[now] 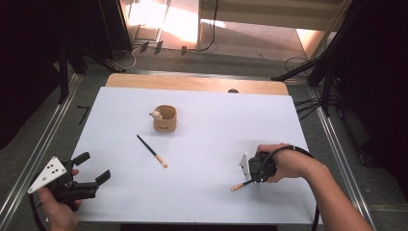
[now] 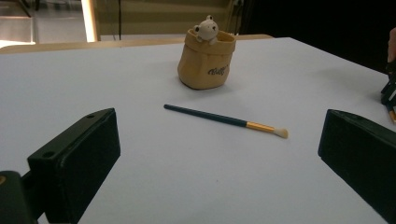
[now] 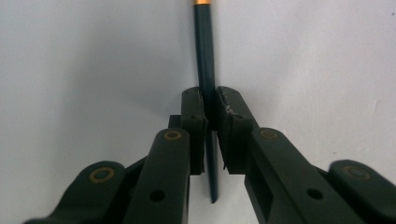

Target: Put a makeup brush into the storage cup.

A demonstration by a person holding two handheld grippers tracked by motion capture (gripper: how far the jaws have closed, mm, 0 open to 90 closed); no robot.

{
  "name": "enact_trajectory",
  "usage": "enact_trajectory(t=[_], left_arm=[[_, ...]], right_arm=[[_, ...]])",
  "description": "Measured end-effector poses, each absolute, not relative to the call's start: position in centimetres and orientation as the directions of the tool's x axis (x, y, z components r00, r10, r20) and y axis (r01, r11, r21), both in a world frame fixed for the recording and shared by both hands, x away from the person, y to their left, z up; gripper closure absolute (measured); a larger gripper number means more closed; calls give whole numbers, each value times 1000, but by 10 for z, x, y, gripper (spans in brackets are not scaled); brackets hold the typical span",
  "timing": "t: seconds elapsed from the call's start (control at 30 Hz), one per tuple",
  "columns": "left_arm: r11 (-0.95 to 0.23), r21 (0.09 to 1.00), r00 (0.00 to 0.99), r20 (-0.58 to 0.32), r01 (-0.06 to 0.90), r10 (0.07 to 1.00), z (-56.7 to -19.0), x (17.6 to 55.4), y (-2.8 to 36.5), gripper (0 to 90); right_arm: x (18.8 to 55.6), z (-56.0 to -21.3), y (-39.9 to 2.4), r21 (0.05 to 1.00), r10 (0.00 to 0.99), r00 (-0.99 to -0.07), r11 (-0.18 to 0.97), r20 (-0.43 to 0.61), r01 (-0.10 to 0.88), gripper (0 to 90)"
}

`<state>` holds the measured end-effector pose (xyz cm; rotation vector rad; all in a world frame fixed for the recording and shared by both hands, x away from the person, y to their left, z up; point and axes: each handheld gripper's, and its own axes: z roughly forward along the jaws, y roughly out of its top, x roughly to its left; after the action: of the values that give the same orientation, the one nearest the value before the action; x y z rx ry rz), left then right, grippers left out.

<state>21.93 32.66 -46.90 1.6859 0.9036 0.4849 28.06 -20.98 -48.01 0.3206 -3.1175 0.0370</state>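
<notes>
A tan pouch-shaped pot (image 1: 165,118) (image 2: 206,63) with a small bear figure on its rim stands upright at the middle back of the white table (image 1: 207,139). A dark-handled brush (image 1: 152,151) (image 2: 224,120) with a gold ferrule and pale tip lies flat in front of the pot. My left gripper (image 1: 93,167) (image 2: 217,154) is held at the near left corner, open and holding nothing, pointing toward that brush. My right gripper (image 1: 249,181) (image 3: 210,112) is low over the near right of the table, shut on the dark handle of a second brush (image 1: 238,185) (image 3: 204,56).
A wooden strip (image 1: 192,83) runs along the table's far edge. Dark stand legs and cables (image 1: 312,72) sit on the floor beyond it, with metal rails (image 1: 43,144) along both sides. The right gripper (image 2: 390,93) appears at the right edge of the left gripper view.
</notes>
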Motion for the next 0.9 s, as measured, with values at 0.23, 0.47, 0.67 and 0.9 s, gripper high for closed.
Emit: enact_trajectory(t=[0.23, 0.47, 0.67, 0.9], left_arm=[[-96, 943, 624, -133, 320, 770, -469, 219, 327, 0], [-92, 943, 623, -136, 320, 770, -469, 219, 327, 0], [-91, 941, 617, -138, 325, 774, -469, 219, 328, 0], [-90, 942, 617, -137, 323, 775, -469, 219, 329, 0]], right_arm=[[281, -480, -210, -19, -188, -982, 982, 9, -188, 856], [281, -480, -211, -12, -167, -986, 986, 6, -167, 858], [282, -479, -215, 15, -137, -991, 991, 6, -136, 859], [284, -470, -218, 70, -118, -993, 990, -7, -118, 859]])
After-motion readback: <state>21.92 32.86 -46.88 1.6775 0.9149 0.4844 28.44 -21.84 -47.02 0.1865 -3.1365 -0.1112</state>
